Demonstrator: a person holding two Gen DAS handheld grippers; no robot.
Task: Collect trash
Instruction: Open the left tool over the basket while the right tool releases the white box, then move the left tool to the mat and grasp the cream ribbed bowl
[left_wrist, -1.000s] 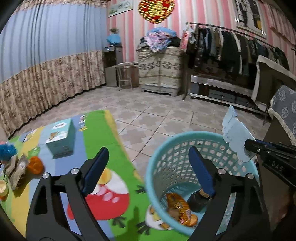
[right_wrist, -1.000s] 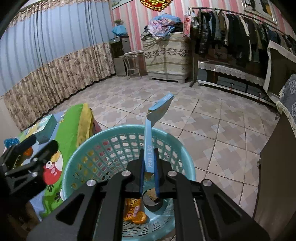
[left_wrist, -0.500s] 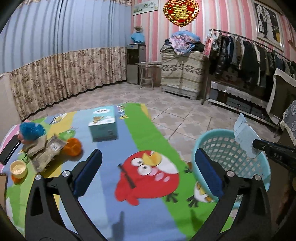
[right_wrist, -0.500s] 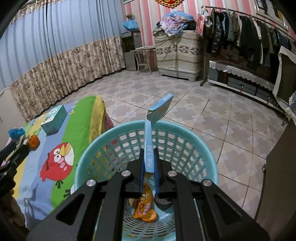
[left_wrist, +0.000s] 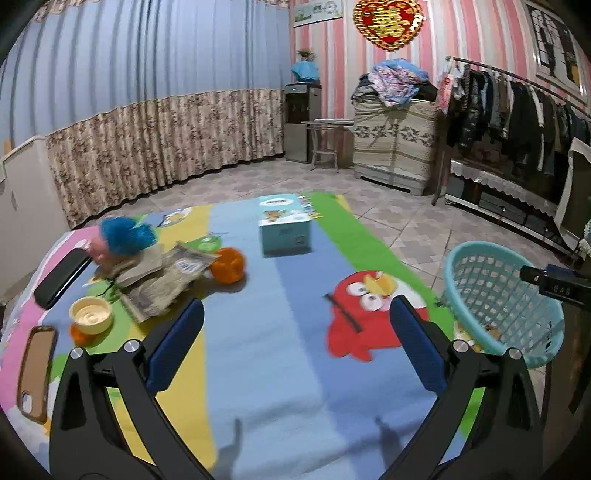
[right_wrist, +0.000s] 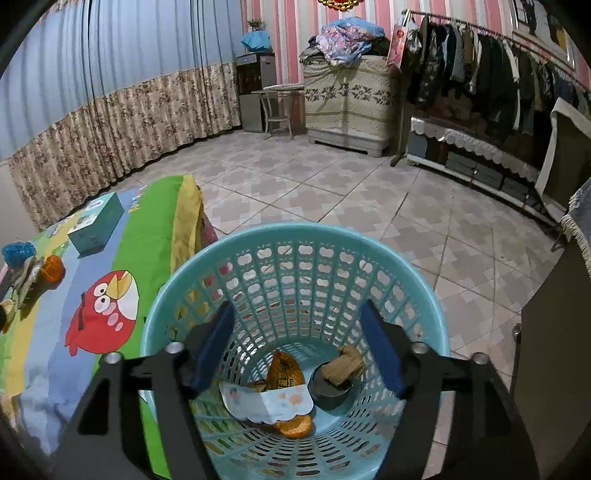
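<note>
Trash wrappers (left_wrist: 166, 278), light and crinkly, best pinched at a loose edge, lie heaped on the desk's cartoon mat (left_wrist: 280, 332) ahead of the left gripper (left_wrist: 295, 343), fingers apart, while the right gripper (right_wrist: 295, 350), fingers apart, hangs over the teal basket (right_wrist: 424, 295).

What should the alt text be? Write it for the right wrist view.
The open right gripper hovers over a teal plastic basket holding a pale blue wrapper, orange snack packets and a dark round container. To its left lies a cartoon-bird mat with a tissue box.
</note>
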